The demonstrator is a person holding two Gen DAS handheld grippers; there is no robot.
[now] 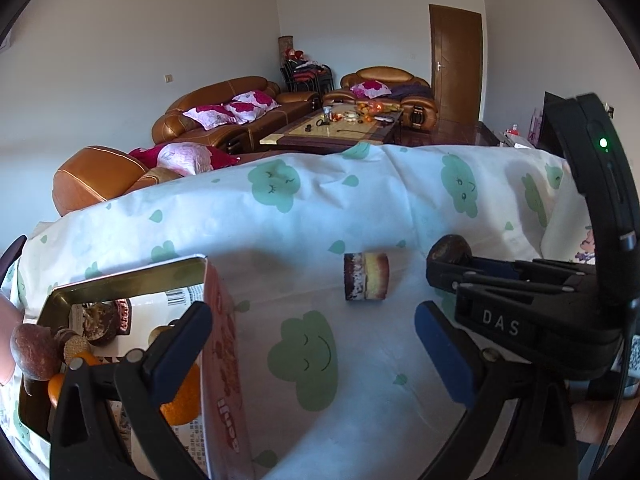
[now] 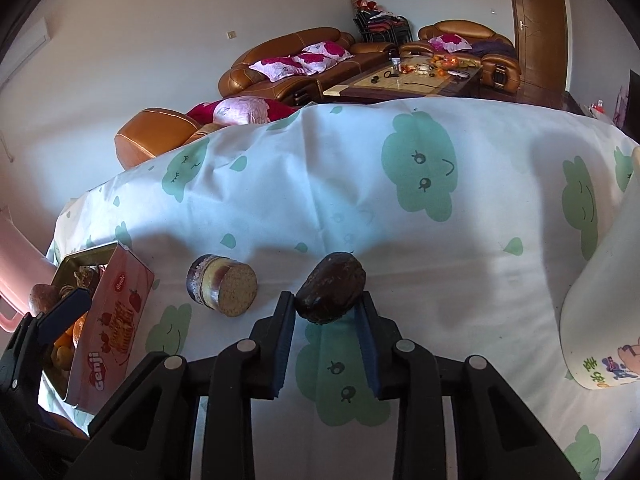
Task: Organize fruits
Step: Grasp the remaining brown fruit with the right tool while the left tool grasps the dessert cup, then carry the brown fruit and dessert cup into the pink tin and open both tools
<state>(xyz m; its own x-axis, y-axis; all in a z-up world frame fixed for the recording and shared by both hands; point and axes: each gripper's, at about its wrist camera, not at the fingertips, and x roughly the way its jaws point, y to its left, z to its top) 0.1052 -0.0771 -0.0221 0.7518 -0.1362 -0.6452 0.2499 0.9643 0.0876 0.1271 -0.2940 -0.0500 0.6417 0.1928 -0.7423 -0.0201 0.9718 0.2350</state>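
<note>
Currently clamped between right gripper [image 2: 327, 312] pads: dark brown fruit [image 2: 331, 293], above the tablecloth [image 2: 460, 280]. Left of it, layered round piece [image 2: 221, 289]. Left gripper [image 1: 316, 340] spread wide, empty, beside pink tin [image 2: 110, 328].

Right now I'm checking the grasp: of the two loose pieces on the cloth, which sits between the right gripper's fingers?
The dark brown rounded fruit, between the right gripper; the striped cylindrical piece lies apart.
</note>
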